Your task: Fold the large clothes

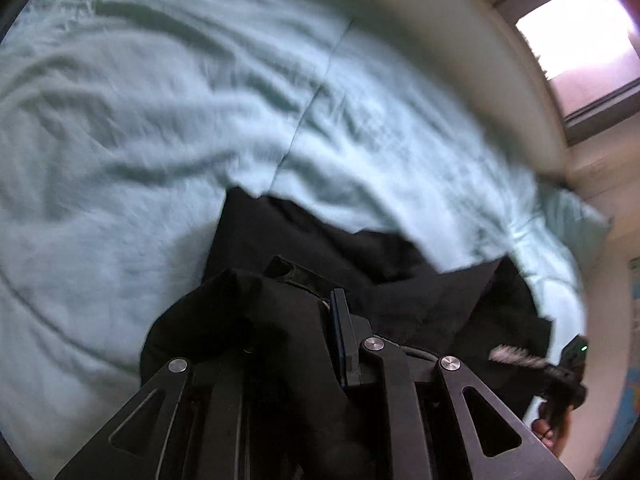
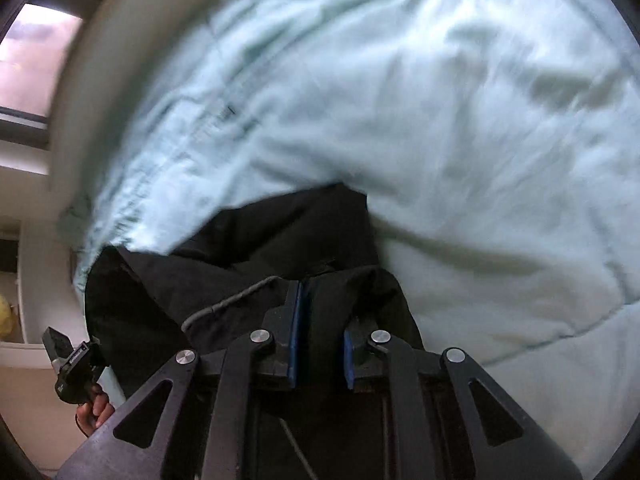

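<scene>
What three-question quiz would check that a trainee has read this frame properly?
1. True or false: the black garment lies fully flat on the bedspread.
2. What is between the right gripper fingers? A) bedspread B) black fabric C) nothing
3. In the left wrist view, where does the right gripper appear?

Key
1. False: it is bunched and lifted at the near end, held by both the left gripper and the right.
2. B.
3. At the lower right edge, past the garment.
</scene>
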Demonstrator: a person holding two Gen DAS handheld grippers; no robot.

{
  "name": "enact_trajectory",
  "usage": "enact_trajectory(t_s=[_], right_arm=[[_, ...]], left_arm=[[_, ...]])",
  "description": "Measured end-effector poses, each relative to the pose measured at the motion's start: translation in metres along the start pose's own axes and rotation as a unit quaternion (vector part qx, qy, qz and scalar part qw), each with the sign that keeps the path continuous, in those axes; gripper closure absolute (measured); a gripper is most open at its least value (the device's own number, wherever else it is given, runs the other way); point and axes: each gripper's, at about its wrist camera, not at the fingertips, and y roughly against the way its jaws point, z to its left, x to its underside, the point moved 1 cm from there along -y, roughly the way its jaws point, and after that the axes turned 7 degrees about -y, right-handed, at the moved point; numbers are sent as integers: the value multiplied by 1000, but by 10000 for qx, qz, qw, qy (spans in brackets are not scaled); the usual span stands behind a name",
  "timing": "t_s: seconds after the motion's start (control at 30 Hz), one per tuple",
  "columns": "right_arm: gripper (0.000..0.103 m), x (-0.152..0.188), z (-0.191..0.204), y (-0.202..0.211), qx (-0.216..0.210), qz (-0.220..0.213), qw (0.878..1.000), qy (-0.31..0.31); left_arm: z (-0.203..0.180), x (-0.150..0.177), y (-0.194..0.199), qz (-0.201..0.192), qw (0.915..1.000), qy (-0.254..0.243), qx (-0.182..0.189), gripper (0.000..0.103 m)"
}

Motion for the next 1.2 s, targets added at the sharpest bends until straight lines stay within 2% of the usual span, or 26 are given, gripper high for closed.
enact_trajectory(t_s=[0.13,0.27,0.3,0.37,0.4,0.43,0.5,0.57,0.6,0.7,0.8,0.87,0.93,1.1,1.13,1.17,1.2], right_arm=[[83,3,1,-8,139,-51,9997,170],[78,6,4,18,-27,-66,9995,309],[74,7,4,28,-117,-74,9994,325],[68,12,7,55,-386,-137,9982,439],[58,17,7,75,-487,-226,9970,552],[44,20,8,90,-523,-351,9959,647],[28,27,11,114,-595,-629,9930,807],[25,32,13,127,-530,-873,9896,1012],[25,31,13,124,-420,-881,9890,1109],[25,20,18,98,-25,-986,9854,1389],[25,3,22,70,497,-1189,9734,1897],[25,-12,24,48,655,-1122,9696,2075],[25,-26,23,28,636,-966,9676,2244],[25,-39,27,-8,515,-585,9668,2433],[46,-38,28,-11,567,-655,9670,2396],[63,-34,30,-10,576,-749,9657,2417],[72,-28,34,-6,707,-939,9627,2439]], left_arm=[[1,6,-10,16,9999,-157,-58,85],[-2,5,20,156,9993,-307,132,83],[-3,6,28,169,9991,-339,199,81],[-1,11,59,177,9973,-362,622,63],[2,15,77,133,9956,-292,881,45],[3,15,86,50,9955,-226,922,29],[13,22,120,-302,9954,-98,907,25],[15,25,132,-471,9945,-123,928,24],[16,23,133,-523,9953,-216,780,25],[15,16,108,-443,9977,-439,277,25],[23,3,69,-249,9981,-566,-18,25],[26,-6,49,-185,9977,-657,-7,25],[31,-16,34,-172,9976,-666,78,25],[47,-35,2,83,9961,-211,848,24],[46,-37,-1,13,9954,-148,942,27],[42,-37,2,-146,9964,-185,811,36],[37,-36,4,-219,9974,-256,629,67]])
